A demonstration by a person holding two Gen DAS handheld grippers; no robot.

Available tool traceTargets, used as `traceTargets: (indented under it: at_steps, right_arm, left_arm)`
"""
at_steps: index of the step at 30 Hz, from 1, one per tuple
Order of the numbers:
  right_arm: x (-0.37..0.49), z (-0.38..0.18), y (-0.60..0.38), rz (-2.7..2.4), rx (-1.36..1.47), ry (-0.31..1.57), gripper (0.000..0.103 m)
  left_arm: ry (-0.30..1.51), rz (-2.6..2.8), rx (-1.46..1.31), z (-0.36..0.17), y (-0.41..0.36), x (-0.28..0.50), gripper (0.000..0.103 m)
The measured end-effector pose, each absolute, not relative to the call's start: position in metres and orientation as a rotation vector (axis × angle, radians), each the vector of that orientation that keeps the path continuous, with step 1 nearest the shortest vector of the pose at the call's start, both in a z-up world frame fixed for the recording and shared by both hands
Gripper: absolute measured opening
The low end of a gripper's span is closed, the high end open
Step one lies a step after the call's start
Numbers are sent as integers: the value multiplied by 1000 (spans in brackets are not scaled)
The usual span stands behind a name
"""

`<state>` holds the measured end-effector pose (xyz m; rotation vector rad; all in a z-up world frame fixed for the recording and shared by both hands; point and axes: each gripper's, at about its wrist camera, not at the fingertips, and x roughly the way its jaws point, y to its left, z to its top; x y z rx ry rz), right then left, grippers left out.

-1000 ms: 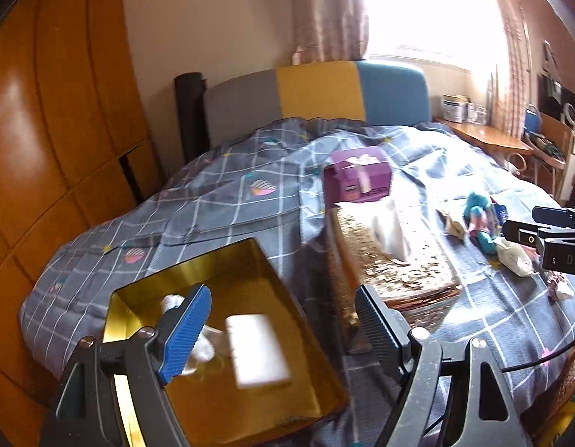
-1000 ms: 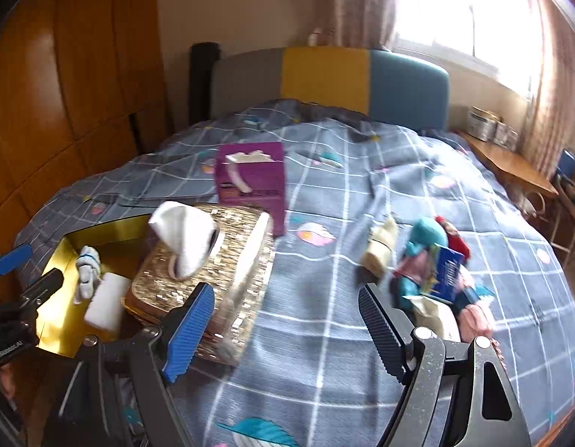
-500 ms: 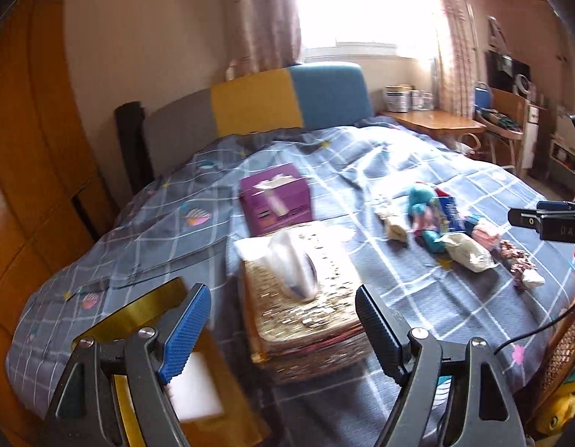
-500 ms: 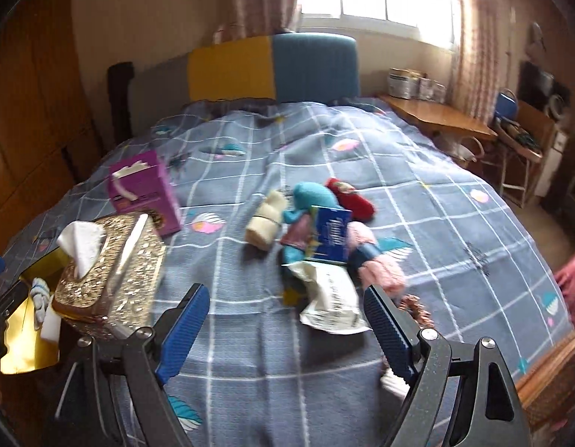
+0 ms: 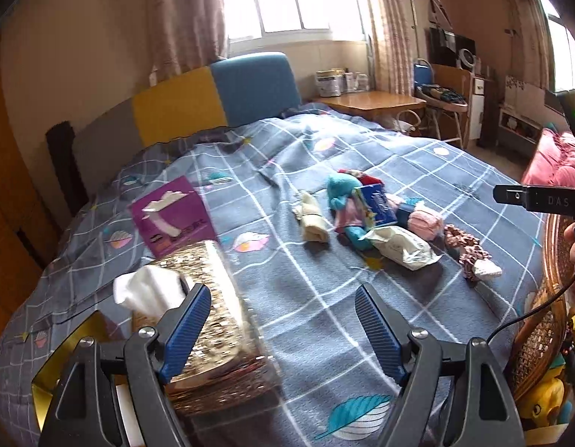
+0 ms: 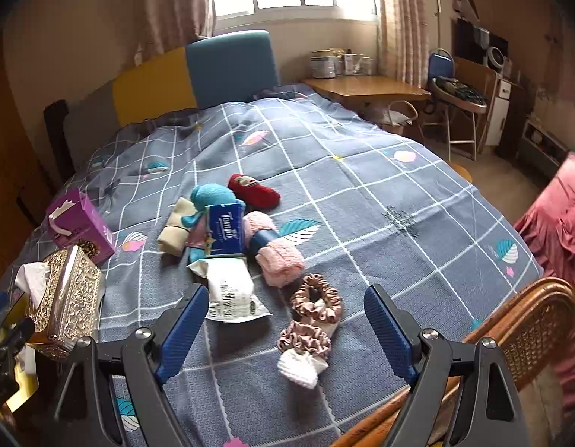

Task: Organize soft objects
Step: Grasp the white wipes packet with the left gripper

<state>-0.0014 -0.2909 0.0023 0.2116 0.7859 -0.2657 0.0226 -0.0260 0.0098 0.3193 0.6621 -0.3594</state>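
Both tongs are hanging released over the bed: we are seeing the left gripper (image 5: pixel 278 329) and right gripper (image 6: pixel 285 329) gaping wide, nothing between the blue pads. We are noting the soft pile mid-quilt (image 6: pixel 362 193): a white wipes pack (image 6: pixel 229 292) lying with its long axis running toward the headboard, a pink rolled towel (image 6: pixel 282 262) beside it, a blue tissue packet (image 6: pixel 225 232) standing tilted, a teal plush (image 6: pixel 213 197), and two scrunchies (image 6: pixel 317 300) nearest the right tongs. A gold tissue box (image 5: pixel 209 320) is sitting at the left.

Gold tray (image 5: pixel 60 350) mostly hidden behind glittery tissue box (image 5: pixel 209 320) and gripper frame
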Motion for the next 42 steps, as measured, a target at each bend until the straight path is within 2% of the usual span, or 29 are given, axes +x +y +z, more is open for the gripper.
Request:
traceTargets:
  at_steps: [16, 28, 42]
  right_arm:
    - [-12, -4, -326, -323, 271, 782, 86]
    - [-7, -16, -339, -319, 312, 807, 86]
    - [4, -28, -340, -272, 307, 852, 87]
  left_arm:
    - [789, -524, 366, -24, -100, 42, 80]
    - [1049, -551, 163, -62, -117, 94, 80]
    - [1191, -551, 81, -96, -186, 154, 80]
